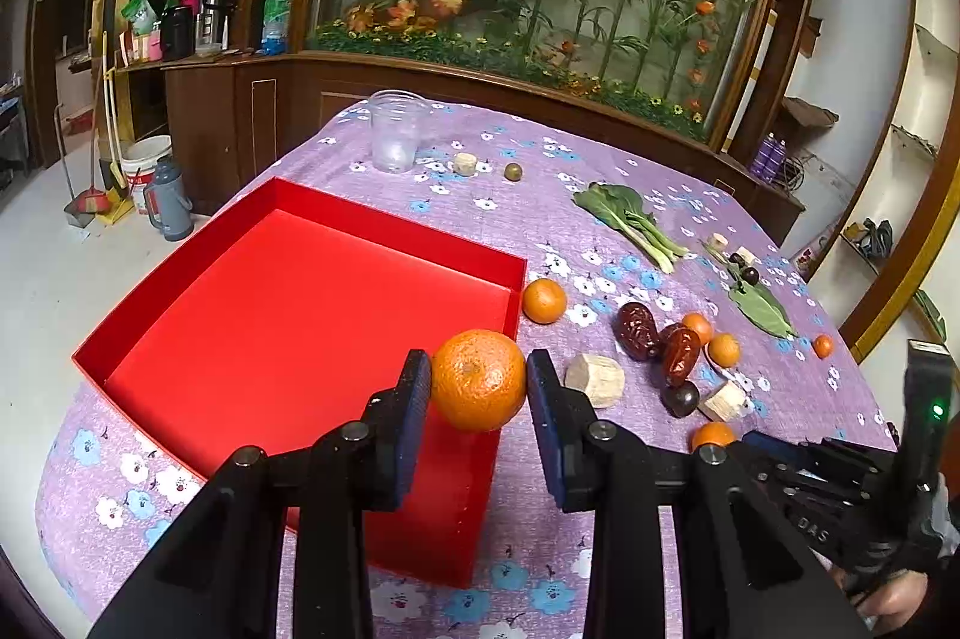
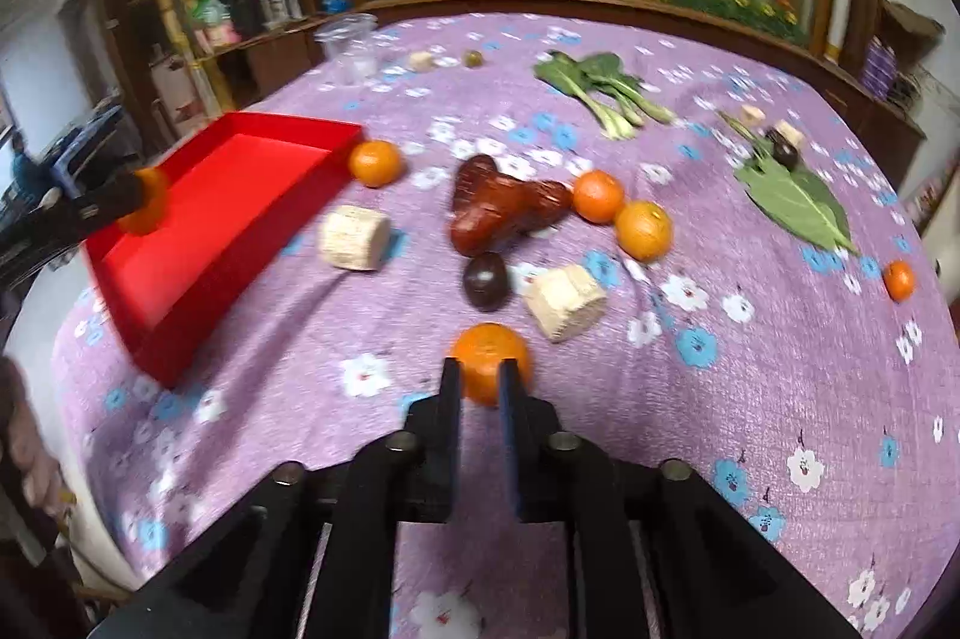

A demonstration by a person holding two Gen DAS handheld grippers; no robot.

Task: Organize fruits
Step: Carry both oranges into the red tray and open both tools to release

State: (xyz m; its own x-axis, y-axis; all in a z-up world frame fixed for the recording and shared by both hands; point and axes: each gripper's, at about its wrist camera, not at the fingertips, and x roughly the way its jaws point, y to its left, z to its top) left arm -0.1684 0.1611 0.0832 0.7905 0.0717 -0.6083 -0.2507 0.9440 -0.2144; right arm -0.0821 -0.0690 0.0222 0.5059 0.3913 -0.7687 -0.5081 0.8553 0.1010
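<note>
My left gripper (image 1: 478,378) is shut on a large orange (image 1: 478,380) and holds it above the near right corner of the red box (image 1: 288,315); it also shows in the right wrist view (image 2: 144,201). My right gripper (image 2: 480,381) has its jaws narrowly apart, just in front of a small orange (image 2: 492,354) on the cloth; whether they pinch it is unclear. More small oranges (image 2: 375,163) (image 2: 643,230) (image 2: 597,196), red dates (image 2: 498,210) and a dark plum (image 2: 486,281) lie on the purple floral cloth.
Pale cut chunks (image 2: 354,237) (image 2: 564,302) lie among the fruit. Leafy greens (image 2: 600,90), a bay leaf (image 2: 792,204), another orange (image 2: 899,280) and a clear cup (image 1: 396,132) sit farther back. The box (image 2: 210,219) stands at the table's left.
</note>
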